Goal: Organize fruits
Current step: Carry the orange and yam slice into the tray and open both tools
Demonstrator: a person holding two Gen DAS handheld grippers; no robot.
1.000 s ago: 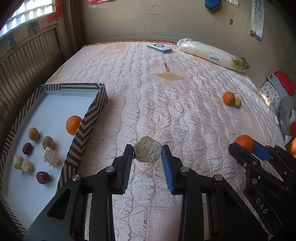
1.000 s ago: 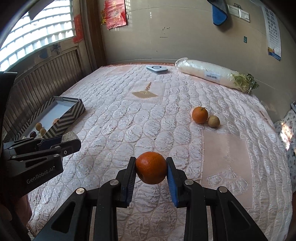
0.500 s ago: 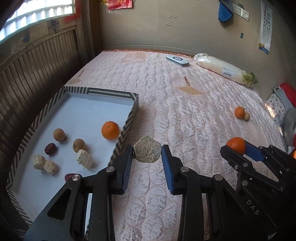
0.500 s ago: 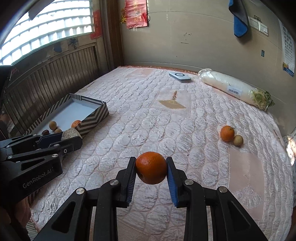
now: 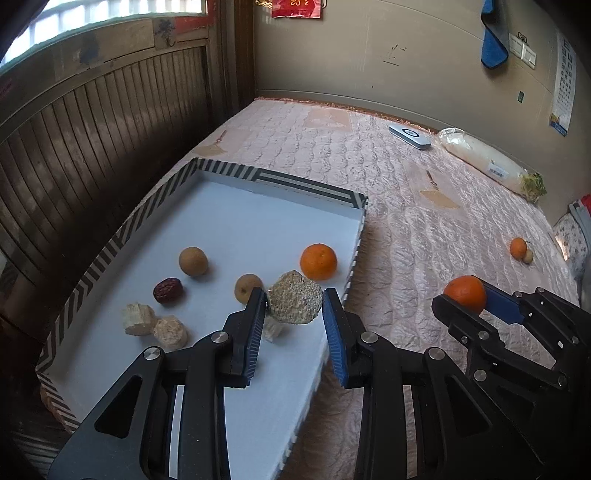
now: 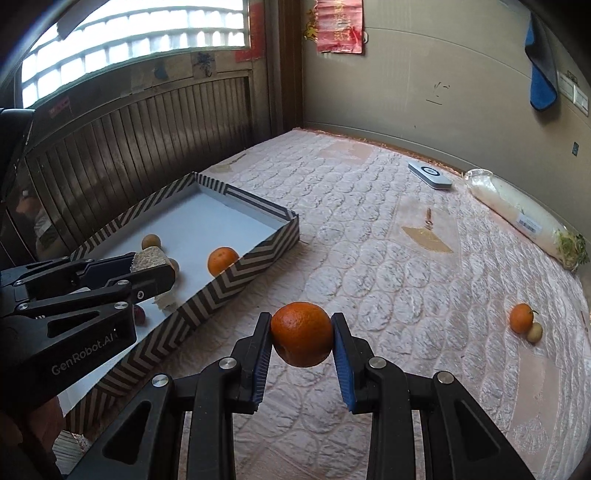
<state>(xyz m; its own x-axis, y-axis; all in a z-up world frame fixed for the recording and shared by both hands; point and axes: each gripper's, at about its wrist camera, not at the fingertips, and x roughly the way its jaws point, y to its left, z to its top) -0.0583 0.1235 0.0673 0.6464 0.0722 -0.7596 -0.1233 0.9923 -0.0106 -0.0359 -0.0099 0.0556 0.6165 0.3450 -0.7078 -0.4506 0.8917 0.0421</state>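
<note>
Left claw (image 5: pixel 294 304) grips a rough, grey-brown speckled lump (image 5: pixel 294 302) between its blue pads, held above the near right part of the shallow white tray with a black-and-tan chevron rim (image 5: pixel 122 236). Right claw (image 6: pixel 301 339) is closed on a round orange fruit (image 6: pixel 301 339), held over the bed beside the tray's long outer wall.

Everything sits on a bed with a pink quilted cover (image 6: pixel 369 266), set against a dark slatted wooden panel (image 5: pixel 92 122) under a bright window (image 6: pixel 129 40), with a beige plaster wall (image 5: pixel 406 51) at the far end. A blue cloth (image 5: pixel 495 40) and a red paper hanging (image 6: pixel 341 29) hang on that wall.

Inside the tray lie a second orange (image 5: pixel 318 261), two small tan round fruits (image 5: pixel 193 261), a dark red date (image 5: pixel 168 290) and two pale chunky pieces (image 5: pixel 153 326), all near one another; another pale piece is partly hidden behind the left claw's finger. Well apart, toward the bed's right edge, a third orange (image 6: pixel 521 318) touches a small pale round fruit (image 6: pixel 535 332). Farther back lie a white flat device with a dark ring (image 6: pixel 429 175) and a long white plastic-wrapped vegetable with green leaves (image 6: pixel 524 218).
</note>
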